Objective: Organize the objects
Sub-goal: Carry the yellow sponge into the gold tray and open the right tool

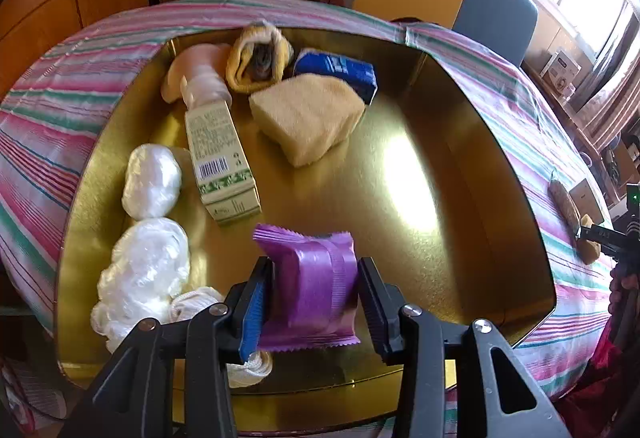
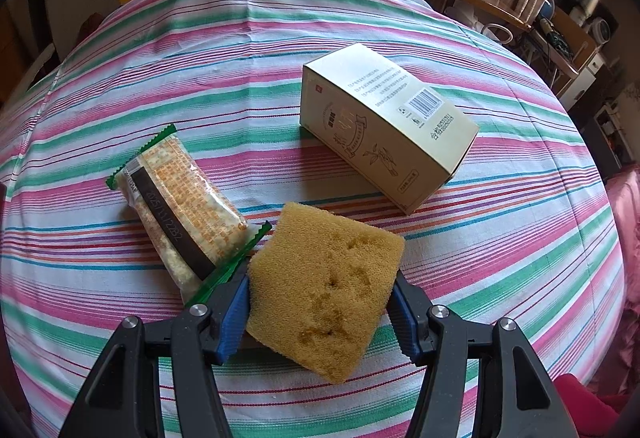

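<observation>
In the left wrist view a purple foil packet (image 1: 312, 278) lies on the floor of a gold tin tray (image 1: 440, 158), near its front edge. My left gripper (image 1: 315, 270) straddles the packet, and a thin gap shows at the right pad (image 1: 372, 298), so the jaws stand open. In the right wrist view my right gripper (image 2: 320, 282) is shut on a yellow-brown sponge (image 2: 324, 290), both blue pads pressing its sides just above the striped tablecloth (image 2: 280, 38).
The tray also holds a green-white carton (image 1: 220, 158), two white plastic bundles (image 1: 150, 258), a rolled yellow cloth (image 1: 260, 58), a blue packet (image 1: 340, 70) and a beige wedge (image 1: 308, 118). Near the sponge lie a cracker packet (image 2: 180, 214) and a beige box (image 2: 384, 126).
</observation>
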Action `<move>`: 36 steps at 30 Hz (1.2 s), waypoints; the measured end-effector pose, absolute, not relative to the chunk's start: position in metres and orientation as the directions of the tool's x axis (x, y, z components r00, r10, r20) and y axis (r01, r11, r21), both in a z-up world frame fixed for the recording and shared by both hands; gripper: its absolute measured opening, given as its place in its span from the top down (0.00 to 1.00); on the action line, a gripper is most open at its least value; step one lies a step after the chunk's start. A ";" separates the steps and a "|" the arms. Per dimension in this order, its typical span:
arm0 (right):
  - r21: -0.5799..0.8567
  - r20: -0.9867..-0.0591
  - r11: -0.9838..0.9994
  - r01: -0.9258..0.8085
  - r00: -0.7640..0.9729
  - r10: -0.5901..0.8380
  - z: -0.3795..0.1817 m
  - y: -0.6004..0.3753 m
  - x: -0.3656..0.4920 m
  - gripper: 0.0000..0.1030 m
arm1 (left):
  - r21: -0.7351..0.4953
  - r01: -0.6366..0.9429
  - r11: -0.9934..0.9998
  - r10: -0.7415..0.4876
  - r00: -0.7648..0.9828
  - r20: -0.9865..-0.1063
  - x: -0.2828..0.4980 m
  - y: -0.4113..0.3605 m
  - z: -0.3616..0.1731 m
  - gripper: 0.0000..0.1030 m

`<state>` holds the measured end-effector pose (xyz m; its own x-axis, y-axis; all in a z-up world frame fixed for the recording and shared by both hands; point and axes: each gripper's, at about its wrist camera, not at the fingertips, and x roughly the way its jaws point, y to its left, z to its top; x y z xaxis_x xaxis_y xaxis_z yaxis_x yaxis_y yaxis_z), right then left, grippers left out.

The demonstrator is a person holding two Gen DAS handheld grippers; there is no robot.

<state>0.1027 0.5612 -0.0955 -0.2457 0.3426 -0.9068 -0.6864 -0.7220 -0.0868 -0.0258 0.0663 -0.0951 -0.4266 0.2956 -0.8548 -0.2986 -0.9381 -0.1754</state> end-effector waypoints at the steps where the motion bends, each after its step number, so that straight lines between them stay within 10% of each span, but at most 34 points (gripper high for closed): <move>1: -0.088 -0.907 -0.722 -0.686 -0.245 0.343 -0.095 0.561 0.103 0.40 | -0.174 -0.300 -0.938 0.296 -0.432 -0.852 -0.026 0.068 -0.093 0.58; 36: -0.077 -0.861 -0.684 -0.726 -0.297 0.412 -0.071 0.541 0.117 0.41 | -0.040 -0.321 -0.946 0.228 -0.572 -0.788 -0.018 0.079 -0.059 0.58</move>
<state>0.1170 0.5414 -0.0707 -0.2969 0.4120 -0.8614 -0.7257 -0.6837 -0.0769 -0.0181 0.0795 -0.0594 -0.5721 0.2276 -0.7880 -0.3208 -0.9463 -0.0404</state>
